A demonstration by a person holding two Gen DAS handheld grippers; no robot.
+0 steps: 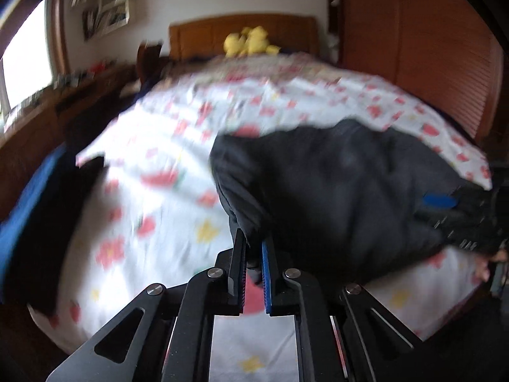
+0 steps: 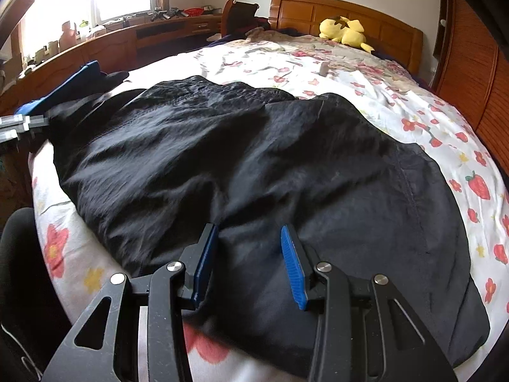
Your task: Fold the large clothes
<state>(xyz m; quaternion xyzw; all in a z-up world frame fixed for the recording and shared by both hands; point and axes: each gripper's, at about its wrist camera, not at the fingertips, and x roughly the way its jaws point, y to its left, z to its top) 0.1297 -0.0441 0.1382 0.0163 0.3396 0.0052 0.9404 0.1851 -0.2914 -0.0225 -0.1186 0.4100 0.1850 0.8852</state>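
A large black garment (image 2: pixel 254 165) lies spread on the flower-print bed sheet (image 2: pixel 413 111). In the left wrist view my left gripper (image 1: pixel 253 242) is shut on an edge of the black garment (image 1: pixel 334 184) and holds it lifted off the bed; this view is blurred. My right gripper (image 2: pixel 249 232) is open, its blue pads (image 2: pixel 292 264) just above the garment's near part, holding nothing. The right gripper also shows at the right edge of the left wrist view (image 1: pixel 445 210).
A yellow plush toy (image 2: pixel 345 33) lies by the wooden headboard (image 2: pixel 350 6). A blue and black cloth (image 2: pixel 76 79) lies at the bed's left edge. A wooden desk (image 2: pixel 127 38) under the window stands left; a slatted wooden wardrobe (image 2: pixel 477 73) stands right.
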